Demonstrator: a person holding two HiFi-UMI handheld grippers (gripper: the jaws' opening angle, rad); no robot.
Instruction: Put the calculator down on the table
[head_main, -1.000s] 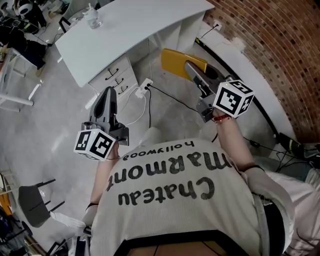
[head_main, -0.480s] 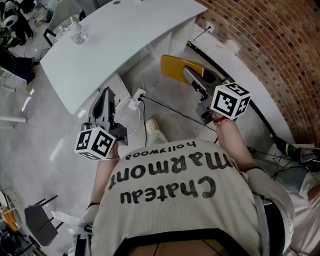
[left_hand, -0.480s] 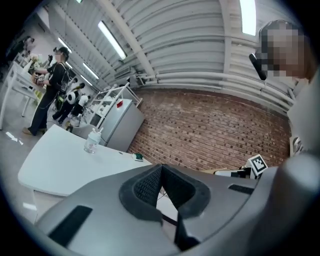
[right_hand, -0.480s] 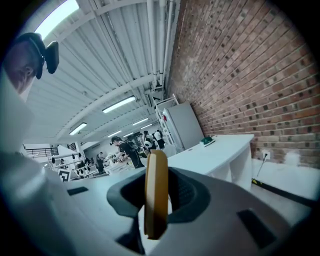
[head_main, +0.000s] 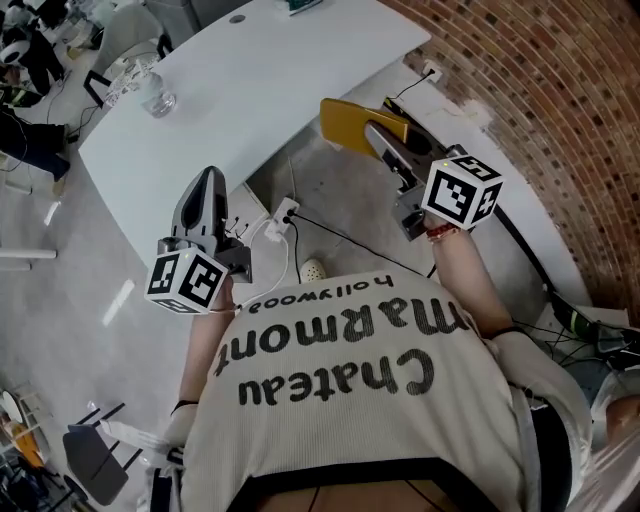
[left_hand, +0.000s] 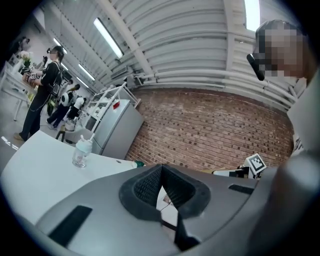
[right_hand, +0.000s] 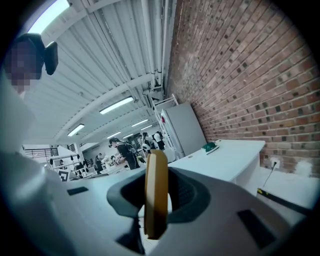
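The yellow calculator is held on edge, out in the air, with my right gripper shut on it. In the right gripper view the calculator stands upright between the pads, edge toward the camera. The white table lies ahead and to the left, with one end showing in the right gripper view. My left gripper hangs just short of the table's near edge, shut with nothing in it. Its pads meet in the left gripper view, above the tabletop.
A water bottle stands on the table's left part, and a green object sits at its far end. A power strip and cables lie on the floor below. A brick wall runs along the right. People stand beyond the table.
Both grippers have moved forward toward the white table, which now lies closer under them. The calculator stays in the right gripper.
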